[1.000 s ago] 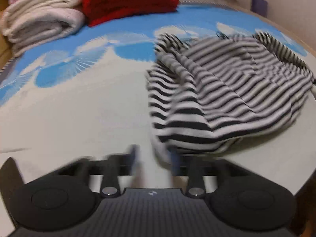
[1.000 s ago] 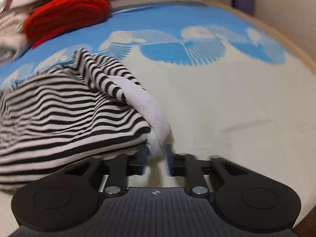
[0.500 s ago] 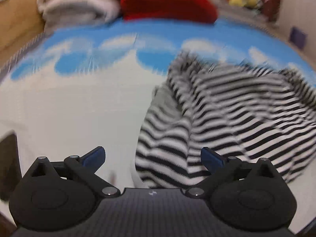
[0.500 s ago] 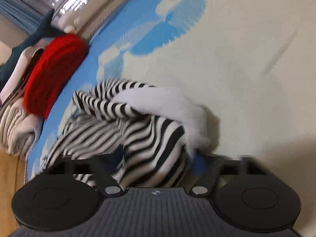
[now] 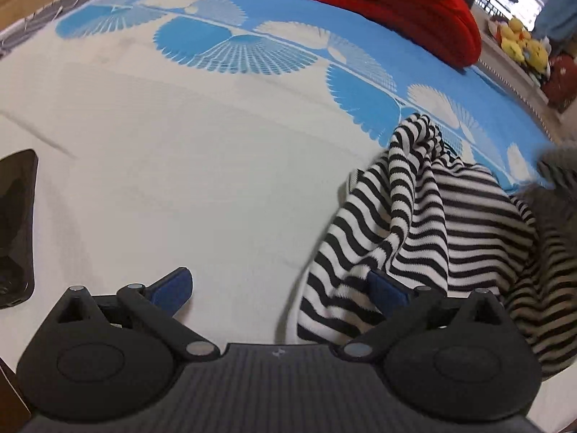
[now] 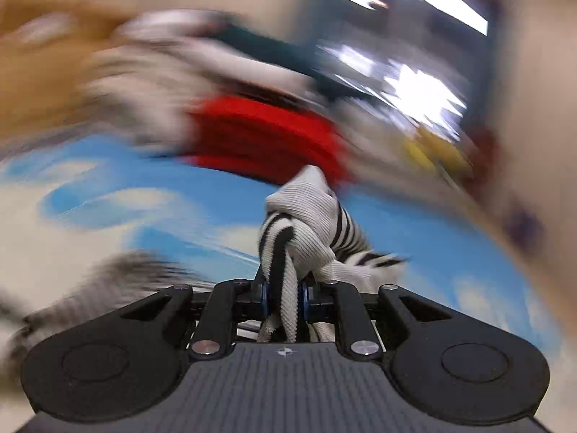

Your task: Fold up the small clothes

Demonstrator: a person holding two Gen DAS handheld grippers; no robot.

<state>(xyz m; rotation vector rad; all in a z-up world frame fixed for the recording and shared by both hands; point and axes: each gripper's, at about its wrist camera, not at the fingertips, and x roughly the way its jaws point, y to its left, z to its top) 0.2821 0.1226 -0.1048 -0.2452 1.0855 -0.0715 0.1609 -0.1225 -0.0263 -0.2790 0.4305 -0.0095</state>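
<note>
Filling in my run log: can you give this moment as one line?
task: fold small clothes | left gripper: open, empty, beside striped garment | right gripper: closing on striped garment's white edge, lifted | surface: blue-and-white mat

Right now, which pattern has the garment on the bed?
Black and white stripes on the garment; the left wrist view shows it best.

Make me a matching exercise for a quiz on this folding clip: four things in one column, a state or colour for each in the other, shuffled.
1. left tongs
2. right tongs
3. striped garment
4. folded knit at the mat's far edge

A. red
B. closing on bunched fabric
C. wide open, gripping nothing
D. black and white

Pairs: 1-C, 2-B, 3-D, 4-A
</note>
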